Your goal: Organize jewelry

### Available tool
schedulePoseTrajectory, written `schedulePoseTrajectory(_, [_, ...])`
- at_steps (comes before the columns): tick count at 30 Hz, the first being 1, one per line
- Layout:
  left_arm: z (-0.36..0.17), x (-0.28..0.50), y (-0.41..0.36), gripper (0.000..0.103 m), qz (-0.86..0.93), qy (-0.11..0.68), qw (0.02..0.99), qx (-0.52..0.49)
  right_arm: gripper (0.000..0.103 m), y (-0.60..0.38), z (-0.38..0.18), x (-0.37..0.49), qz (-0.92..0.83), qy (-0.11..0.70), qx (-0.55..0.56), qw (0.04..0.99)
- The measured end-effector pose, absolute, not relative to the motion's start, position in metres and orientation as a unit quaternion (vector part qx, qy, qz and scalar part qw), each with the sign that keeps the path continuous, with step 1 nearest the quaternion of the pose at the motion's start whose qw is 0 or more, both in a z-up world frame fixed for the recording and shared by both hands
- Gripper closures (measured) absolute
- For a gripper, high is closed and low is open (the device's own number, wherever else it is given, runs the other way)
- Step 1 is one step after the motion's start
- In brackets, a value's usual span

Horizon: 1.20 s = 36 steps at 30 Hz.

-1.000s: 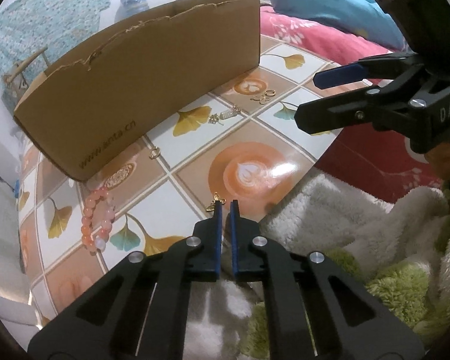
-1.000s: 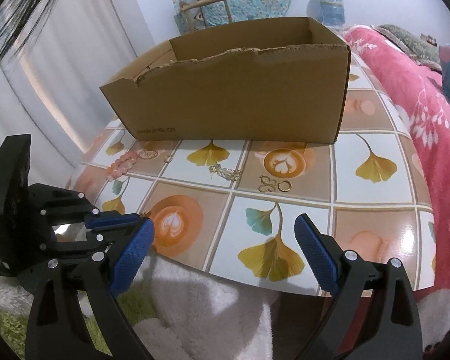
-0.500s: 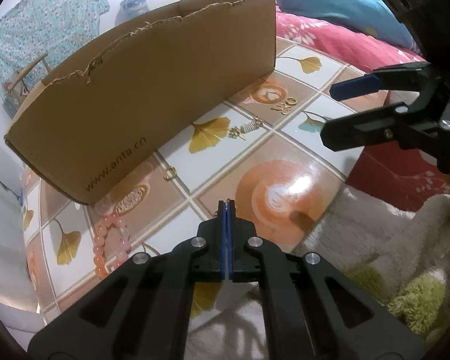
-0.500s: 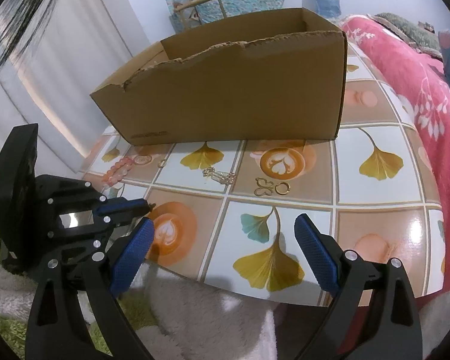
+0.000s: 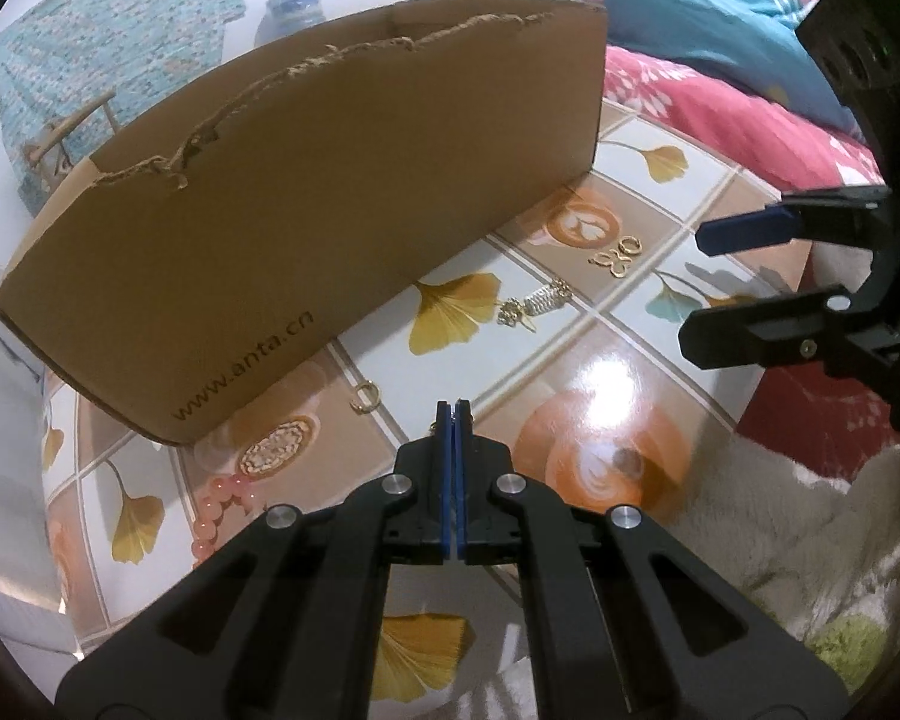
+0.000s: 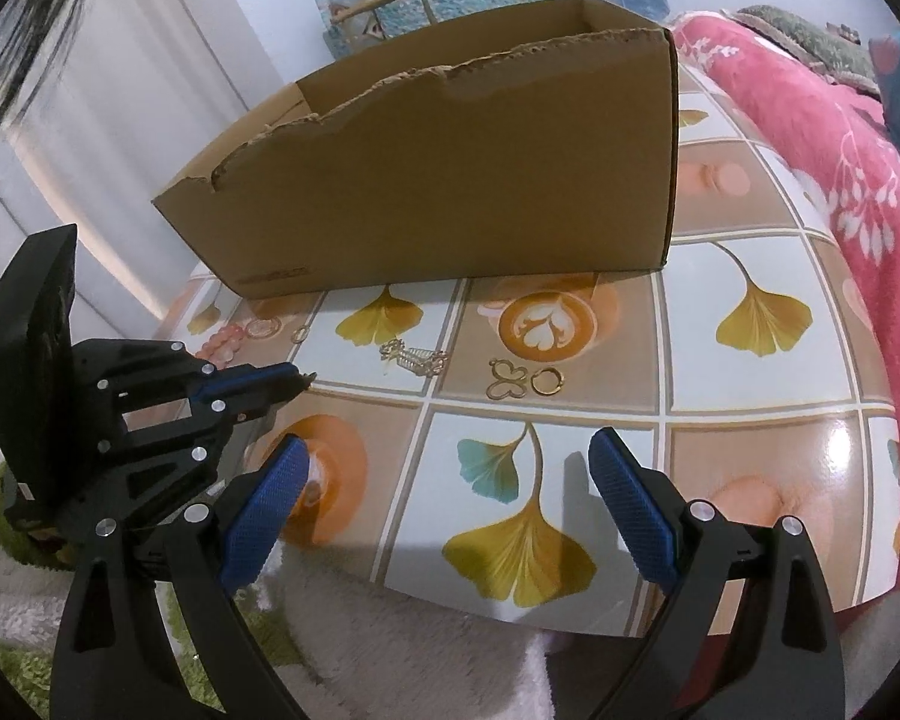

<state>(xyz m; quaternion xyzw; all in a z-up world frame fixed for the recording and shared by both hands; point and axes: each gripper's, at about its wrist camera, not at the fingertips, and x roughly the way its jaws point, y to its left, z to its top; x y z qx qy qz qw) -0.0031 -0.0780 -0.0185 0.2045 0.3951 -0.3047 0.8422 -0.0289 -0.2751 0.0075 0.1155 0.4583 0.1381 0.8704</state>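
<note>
Jewelry is mostly spread on the tiled surface (image 6: 744, 396), in front of the cardboard box (image 6: 450, 180). The box stands at the far side, open top, torn near rim; likely the drop target, which would explain why every piece lies along its near wall.

Left hand-held gripper (image 5: 453, 411): pads pressed flat together, tip raised above the surface. A tiny gold bit (image 5: 435, 423) pokes out at the pad tips, also seen at the tip in the right wrist view (image 6: 309, 378). Looks like a small earring pinched there; too small to name for sure. Pinch sits right at the tips, sensible for something that thin.

Right hand-held gripper (image 6: 444, 492): wide open, holding nothing, parked at the near edge facing the box, clear of the left one's path.

On the surface, left to right:
- pink bead bracelet (image 5: 222, 504), near the box's left corner
- small gold hoop (image 5: 364, 397), just in front of the box
- gold chain piece with a spring-like pendant (image 6: 414, 355), mid row
- gold butterfly charm (image 6: 506, 377) with a gold ring (image 6: 547, 383) just beside it, farthest right
</note>
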Motion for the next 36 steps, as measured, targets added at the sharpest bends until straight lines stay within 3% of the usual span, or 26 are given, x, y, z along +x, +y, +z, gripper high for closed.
schedulePoseTrajectory(5, [-0.010,-0.010,-0.076,0.092,-0.323,0.380,0.846,0.189,0.011,-0.277,0.009,-0.029,0.134,0.455,0.113,0.873])
schedulePoseTrajectory(13, [-0.004,-0.007,-0.087,0.092,-0.340,0.368,0.848,0.175,0.015,-0.279,0.012,-0.030,0.139,0.440,0.123,0.878])
schedulePoseTrajectory(16, [-0.003,-0.005,-0.096,0.092,-0.351,0.358,0.847,0.178,0.026,-0.281,0.012,-0.029,0.133,0.439,0.120,0.881])
schedulePoseTrajectory(20, [-0.005,0.000,-0.111,0.092,-0.365,0.353,0.840,0.193,0.053,-0.288,0.007,-0.024,0.122,0.445,0.127,0.878])
schedulePoseTrajectory(23, [-0.007,0.003,-0.120,0.092,-0.373,0.352,0.835,0.201,0.060,-0.291,0.003,-0.020,0.117,0.449,0.132,0.876])
schedulePoseTrajectory(36, [-0.019,0.022,-0.135,0.092,-0.405,0.400,0.801,0.186,0.060,-0.301,-0.005,-0.017,0.126,0.446,0.170,0.869])
